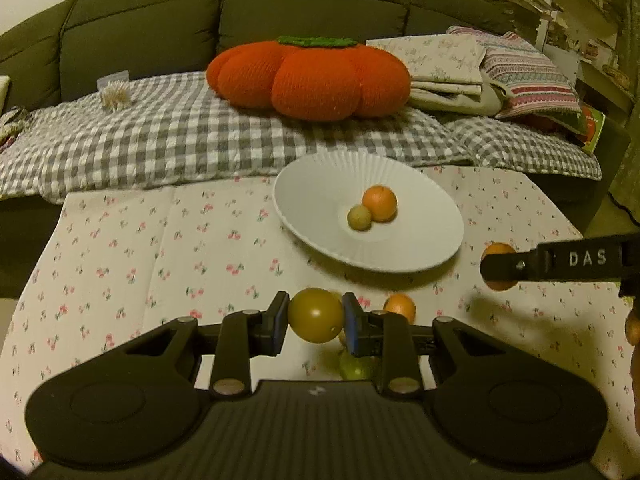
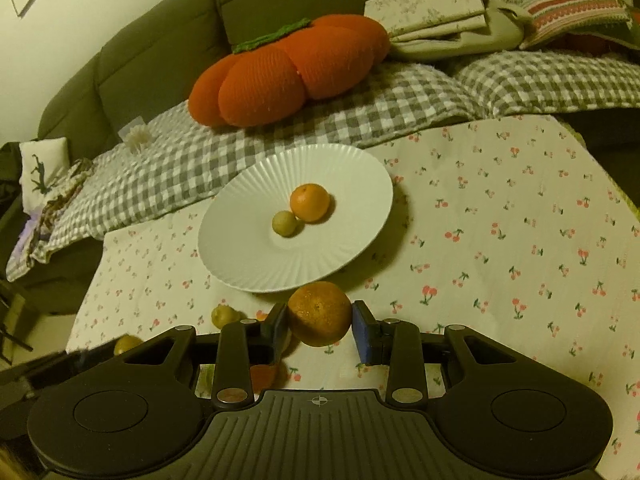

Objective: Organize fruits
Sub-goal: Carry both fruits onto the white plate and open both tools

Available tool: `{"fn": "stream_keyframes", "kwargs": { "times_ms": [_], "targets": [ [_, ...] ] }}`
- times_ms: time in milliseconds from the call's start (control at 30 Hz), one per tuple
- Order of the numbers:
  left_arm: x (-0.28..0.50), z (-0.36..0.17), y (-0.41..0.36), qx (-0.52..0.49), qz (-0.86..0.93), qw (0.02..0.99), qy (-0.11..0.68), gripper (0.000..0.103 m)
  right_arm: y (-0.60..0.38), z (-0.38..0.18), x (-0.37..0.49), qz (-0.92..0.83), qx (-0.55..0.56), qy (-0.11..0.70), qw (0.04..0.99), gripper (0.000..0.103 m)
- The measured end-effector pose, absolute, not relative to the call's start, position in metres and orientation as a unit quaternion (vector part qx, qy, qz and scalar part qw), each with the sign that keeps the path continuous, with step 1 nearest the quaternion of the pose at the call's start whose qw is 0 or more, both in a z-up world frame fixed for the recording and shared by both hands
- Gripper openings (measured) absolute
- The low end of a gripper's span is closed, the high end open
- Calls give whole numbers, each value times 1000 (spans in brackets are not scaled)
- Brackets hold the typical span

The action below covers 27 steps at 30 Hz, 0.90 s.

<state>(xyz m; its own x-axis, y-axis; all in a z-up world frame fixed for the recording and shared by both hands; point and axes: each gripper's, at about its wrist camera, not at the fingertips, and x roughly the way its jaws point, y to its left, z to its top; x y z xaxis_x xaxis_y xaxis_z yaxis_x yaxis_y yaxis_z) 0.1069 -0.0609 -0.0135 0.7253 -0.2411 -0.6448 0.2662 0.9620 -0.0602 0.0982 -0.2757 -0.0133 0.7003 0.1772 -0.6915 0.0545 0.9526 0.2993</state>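
Green-yellow fruit (image 1: pixel 315 315): smooth, glossy, round, pinched across its widest part by the jaws of the left gripper (image 1: pixel 315 322), lifted clear above the table's near edge. Looks light and firm; the slick skin could roll out unless the pads stay on the equator.

Orange (image 2: pixel 319 314): dimpled, matte rind, pinched by the right gripper (image 2: pixel 320 326), off the cloth just short of the plate's near rim. Rind likely gives slightly, so the grip should be surer.

White plate (image 2: pixel 248 256): ribbed, shallow, glazed, toward the table's far edge; holds one small orange (image 2: pixel 310 202) touching a small green fruit (image 2: pixel 284 223). Rigid, breakable; set fruit down gently.

Loose fruit (image 2: pixel 225 315) remains near the near-left edge, on a thin cherry-print cloth (image 2: pixel 500 240).
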Motion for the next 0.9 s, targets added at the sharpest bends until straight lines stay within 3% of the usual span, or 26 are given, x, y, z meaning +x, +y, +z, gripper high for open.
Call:
{"fn": "stream_keyframes", "kwargs": {
  "times_ms": [900],
  "targets": [
    [181,-29,-103,62,-157,936,308,26,-272,-13,159,48,133,361,922,33]
  ]
}}
